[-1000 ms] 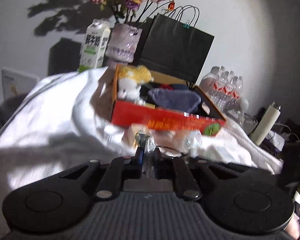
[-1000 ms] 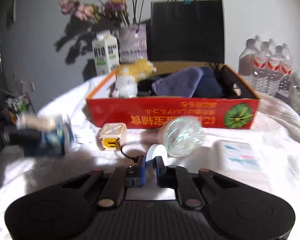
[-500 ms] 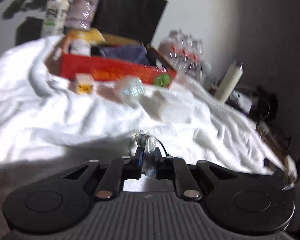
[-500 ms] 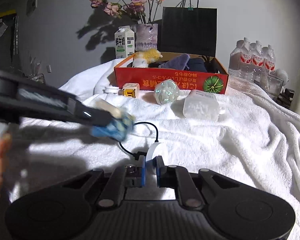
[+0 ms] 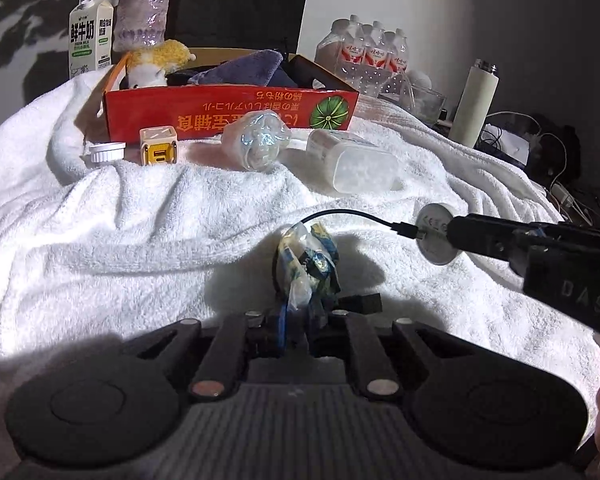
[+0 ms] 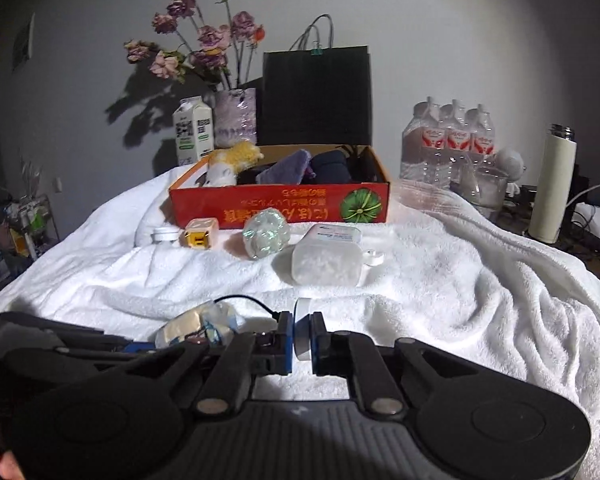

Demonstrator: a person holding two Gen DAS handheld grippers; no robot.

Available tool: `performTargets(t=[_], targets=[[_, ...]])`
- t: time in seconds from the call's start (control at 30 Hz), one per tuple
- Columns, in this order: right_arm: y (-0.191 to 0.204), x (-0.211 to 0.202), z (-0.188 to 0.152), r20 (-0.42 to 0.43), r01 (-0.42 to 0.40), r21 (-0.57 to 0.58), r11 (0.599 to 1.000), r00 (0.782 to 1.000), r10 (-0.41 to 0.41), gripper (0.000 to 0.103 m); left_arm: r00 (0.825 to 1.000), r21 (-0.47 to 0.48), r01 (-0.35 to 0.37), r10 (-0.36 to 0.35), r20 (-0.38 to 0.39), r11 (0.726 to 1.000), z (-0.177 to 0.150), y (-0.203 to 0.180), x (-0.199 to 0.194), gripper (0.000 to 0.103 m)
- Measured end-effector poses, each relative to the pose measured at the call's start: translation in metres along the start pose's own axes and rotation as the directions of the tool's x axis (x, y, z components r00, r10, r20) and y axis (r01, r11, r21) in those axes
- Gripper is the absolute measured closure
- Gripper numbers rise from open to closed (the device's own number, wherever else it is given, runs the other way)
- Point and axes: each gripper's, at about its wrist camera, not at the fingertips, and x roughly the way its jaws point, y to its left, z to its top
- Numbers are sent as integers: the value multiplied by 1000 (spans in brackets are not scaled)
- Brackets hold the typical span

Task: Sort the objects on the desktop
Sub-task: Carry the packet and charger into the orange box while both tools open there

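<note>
- White towel [image 5: 148,240] covers the desk, so small things sink into its folds; that is probably why both items are held clear of it rather than dragged.
- Left gripper [image 5: 298,322] is pinched on a crinkly blue-and-yellow wrapper [image 5: 306,264], gripped low so most of it stands up above the fingers; a thin, soft thing like this needs the jaws nearly together.
- Right gripper [image 6: 303,338] is clamped edge-on across a white puck [image 6: 302,332], its flat faces against the pads, which suits a thin disc.
- Black cable [image 5: 340,216] runs from the puck in an arc to just behind the wrapper; whether it touches or snags the wrapper I cannot tell, as the wrapper hides the far end.
- Red box [image 6: 280,204] sits at the back of the towel, well away from both grippers, and already holds a plush toy [image 6: 232,162] and a purple cloth [image 6: 286,168], so it looks like the sorting bin.
- Just in front of the box lie a cap [image 6: 166,236], a cube charger [image 6: 202,236], a shiny bottle [image 6: 266,234] and a frosted jar [image 6: 326,258], not yet sorted.
- Likely risk: the trailing cable catching on the way to the box.
</note>
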Motion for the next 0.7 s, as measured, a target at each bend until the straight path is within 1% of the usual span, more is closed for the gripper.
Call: performTargets(t=[0.03,0.07,0.13,0.2,0.23,0.27,0.3,0.37,0.4,0.43,0.47,0.5,0.53,0.57,0.63,0.67,0.7], targets=[[0,-3,-2,4,17,3,1000,1000,-17,96,1000,5,-3,3,-3,1000,1,-1,1,92],[1,-4,-3,9,62,-19,998,998,-62,96,1000,5,-9,9,-9,1000,1,-2,2,92],[-2,-3,-6,18,165,-53,985,986,-164,96,999,16,-29,29,-14,999,2,-5,3,92],[-11,0,-9,1,234,-39,972,972,-234,96,999,31,-48,49,-19,998,3,-9,4,92],[-14,0,-11,5,261,-44,964,965,-261,96,998,35,-55,55,-20,998,3,-11,5,93],[-18,0,-13,2,265,-34,964,964,-265,96,998,40,-59,60,-20,997,4,-11,5,92],[-22,0,-14,-14,234,-13,972,972,-234,96,998,39,-59,60,-23,997,4,-11,5,93],[-28,1,-16,-40,126,36,991,991,-124,96,999,11,-47,47,-22,999,7,-8,-1,93],[-27,0,-17,-39,96,44,994,995,-95,96,1000,2,-30,30,8,1000,9,-7,-11,93],[-24,-1,-18,-34,79,29,996,996,-78,96,998,5,-9,9,66,1000,13,-8,-24,93],[-20,-3,-18,-28,59,14,998,998,-58,96,992,13,7,-8,122,1000,18,-11,-36,92],[-18,-3,-18,-27,28,10,1000,999,-28,96,988,21,18,-21,153,1000,26,-15,-43,92],[-16,-2,-17,-31,-6,12,1000,1000,6,96,985,20,37,-40,166,999,34,-19,-45,92],[-15,0,-17,-35,-25,18,1000,999,26,96,986,7,63,-63,157,998,41,-23,-40,92],[-12,5,-17,-41,-30,14,999,999,30,96,989,-28,103,-100,111,994,48,-29,-17,92],[-13,7,-18,-44,-33,19,999,998,34,96,991,-42,106,-102,91,993,49,-32,-3,93],[-13,10,-19,-48,-41,31,999,998,43,96,993,-42,104,-102,55,994,46,-36,13,94]])
